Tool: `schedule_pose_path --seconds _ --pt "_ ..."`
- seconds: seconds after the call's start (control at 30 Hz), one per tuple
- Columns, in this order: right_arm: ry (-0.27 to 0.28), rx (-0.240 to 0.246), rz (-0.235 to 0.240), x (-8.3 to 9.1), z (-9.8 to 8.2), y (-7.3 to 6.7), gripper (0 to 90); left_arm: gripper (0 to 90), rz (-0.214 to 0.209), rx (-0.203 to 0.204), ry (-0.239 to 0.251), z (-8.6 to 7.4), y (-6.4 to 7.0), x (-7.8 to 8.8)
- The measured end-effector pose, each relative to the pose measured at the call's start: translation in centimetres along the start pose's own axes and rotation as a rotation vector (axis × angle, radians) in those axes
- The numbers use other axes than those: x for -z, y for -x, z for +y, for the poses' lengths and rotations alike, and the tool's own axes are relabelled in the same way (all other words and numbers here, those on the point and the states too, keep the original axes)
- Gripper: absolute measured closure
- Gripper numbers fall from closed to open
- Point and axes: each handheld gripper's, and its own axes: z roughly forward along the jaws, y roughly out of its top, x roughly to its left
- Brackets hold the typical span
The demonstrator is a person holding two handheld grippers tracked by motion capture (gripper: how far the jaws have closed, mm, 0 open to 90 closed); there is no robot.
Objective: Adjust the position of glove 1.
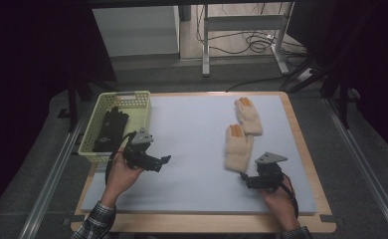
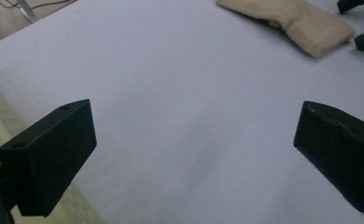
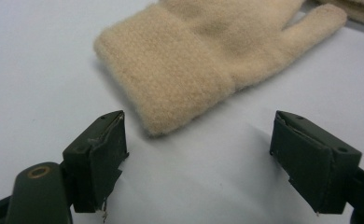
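Glove cuff (image 3: 171,74) between spread fingers (image 3: 98,158)

Counter (image 1: 301,144): wooden board, pale blue-grey mat covering most of top. Grey carpet floor (image 1: 366,164) around it, metal rails (image 1: 52,174) running along both sides. Beyond far edge: white cabinet (image 1: 135,30), grey metal desk frame (image 1: 242,35), tangle of black cables (image 1: 254,42) on lighter floor. Dark curtains (image 1: 28,59) left and right. Room dim, light mainly on counter.
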Motion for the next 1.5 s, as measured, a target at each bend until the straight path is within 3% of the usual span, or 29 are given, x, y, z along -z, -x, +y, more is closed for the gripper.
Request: schedule_pose_path --seconds 0.2,0.27,0.4,0.73,0.8,0.87,1.2,1.5 --pt "0.000 0.001 0.000 0.0 0.0 0.0 18.4 0.0 -0.022 -0.006 -0.004 -1.9 2.0 -1.1" --pt "-0.001 -0.001 0.000 0.0 0.0 0.0 18.4 0.0 -0.026 -0.011 -0.027 -3.0 2.5 -1.8" --pt "-0.002 0.000 0.000 0.0 0.0 0.0 18.3 0.0 -0.027 0.001 -0.044 -4.1 2.7 -2.3" --pt "-0.003 -0.002 0.000 0.0 0.0 0.0 17.4 0.0 0.007 0.012 -0.146 -6.8 2.5 -3.9" --pt "-0.002 -0.001 0.001 0.0 0.0 0.0 17.8 0.0 -0.016 0.039 -0.134 -7.2 2.3 -4.0" --pt "-0.001 -0.002 0.003 0.0 0.0 0.0 18.0 0.0 -0.034 0.070 -0.136 -7.3 1.9 -4.1" --pt "0.004 -0.020 0.046 0.8 -0.2 0.2 22.0 0.0 -0.037 0.076 -0.136 -7.4 1.9 -4.2" --pt "0.016 -0.028 0.064 2.4 0.8 1.2 34.0 0.0 -0.036 0.078 -0.135 -7.4 1.9 -4.2"
